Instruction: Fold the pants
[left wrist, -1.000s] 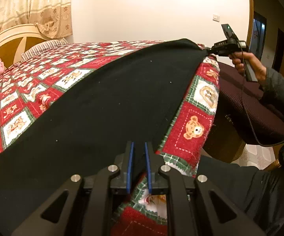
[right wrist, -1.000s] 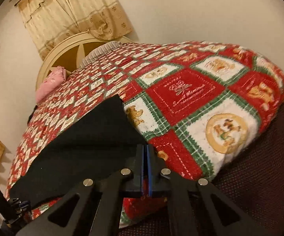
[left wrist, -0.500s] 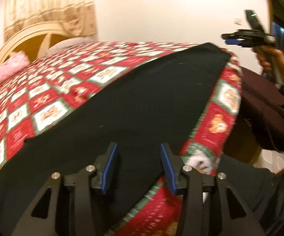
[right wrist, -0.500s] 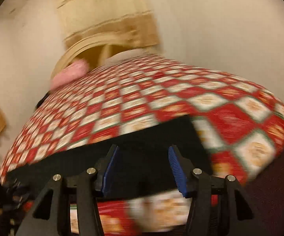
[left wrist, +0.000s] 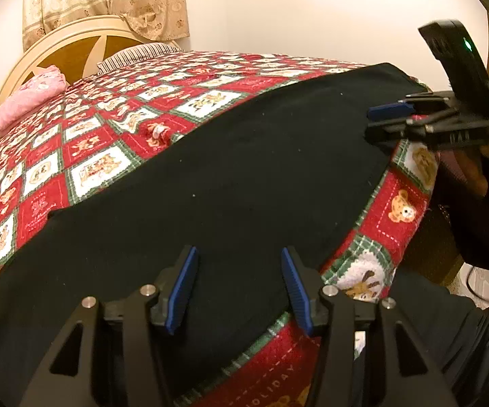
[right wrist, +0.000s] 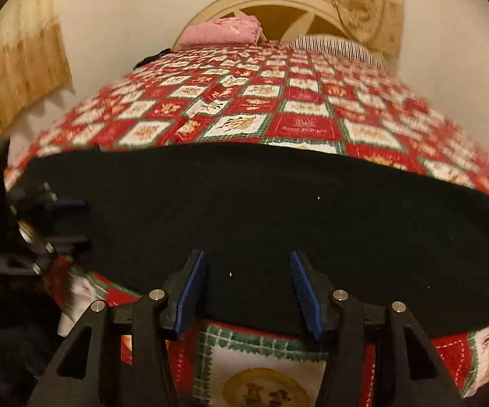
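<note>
The black pants lie flat along the near edge of the bed, a long dark band, also seen in the right wrist view. My left gripper is open and empty, hovering over the pants near the bed's edge. My right gripper is open and empty above the pants' near edge. The right gripper shows in the left wrist view at the far end of the pants. The left gripper shows blurred at the left of the right wrist view.
The bed carries a red, white and green patchwork quilt. A pink folded cloth and a striped pillow lie by the cream headboard. A dark maroon seat stands beside the bed.
Both grippers were shut on the pants' edge one second ago; both have opened, let go and lifted back. The pants now lie flat on the quilt.
</note>
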The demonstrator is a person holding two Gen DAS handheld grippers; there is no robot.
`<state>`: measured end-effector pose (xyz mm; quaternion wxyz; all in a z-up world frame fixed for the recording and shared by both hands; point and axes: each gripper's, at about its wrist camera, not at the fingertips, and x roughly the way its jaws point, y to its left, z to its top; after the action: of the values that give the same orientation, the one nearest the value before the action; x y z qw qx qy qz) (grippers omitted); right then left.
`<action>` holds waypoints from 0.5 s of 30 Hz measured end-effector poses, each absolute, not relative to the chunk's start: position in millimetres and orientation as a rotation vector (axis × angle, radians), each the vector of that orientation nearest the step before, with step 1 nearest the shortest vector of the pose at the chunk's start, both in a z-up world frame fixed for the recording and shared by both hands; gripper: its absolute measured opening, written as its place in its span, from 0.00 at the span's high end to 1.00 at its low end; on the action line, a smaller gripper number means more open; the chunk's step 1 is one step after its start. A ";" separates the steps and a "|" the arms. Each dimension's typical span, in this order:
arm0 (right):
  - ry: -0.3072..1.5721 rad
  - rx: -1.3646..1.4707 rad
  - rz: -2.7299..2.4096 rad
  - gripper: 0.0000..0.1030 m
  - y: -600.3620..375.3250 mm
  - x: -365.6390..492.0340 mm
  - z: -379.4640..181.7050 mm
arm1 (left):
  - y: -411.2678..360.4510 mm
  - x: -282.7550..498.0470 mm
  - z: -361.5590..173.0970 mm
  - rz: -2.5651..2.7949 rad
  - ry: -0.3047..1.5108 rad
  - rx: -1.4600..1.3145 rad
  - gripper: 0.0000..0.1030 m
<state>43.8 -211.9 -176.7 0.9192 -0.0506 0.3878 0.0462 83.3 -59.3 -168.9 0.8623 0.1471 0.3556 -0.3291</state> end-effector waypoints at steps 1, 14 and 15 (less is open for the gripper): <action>0.805 -0.128 0.092 0.47 -209.2 41.0 -179.5 | -59.1 83.0 -169.3 -0.690 0.745 0.307 0.47; 0.759 -0.119 0.093 0.47 -197.1 31.0 -160.4 | -47.5 74.8 -161.8 -0.644 0.724 0.266 0.44; 0.748 -0.125 0.109 0.47 -192.1 31.1 -159.1 | -45.5 74.3 -162.3 -0.635 0.722 0.268 0.44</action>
<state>31.1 -192.1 -159.1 0.9276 -0.0610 0.3648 0.0530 74.3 -45.5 -162.3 0.8780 0.1284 0.3461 -0.3046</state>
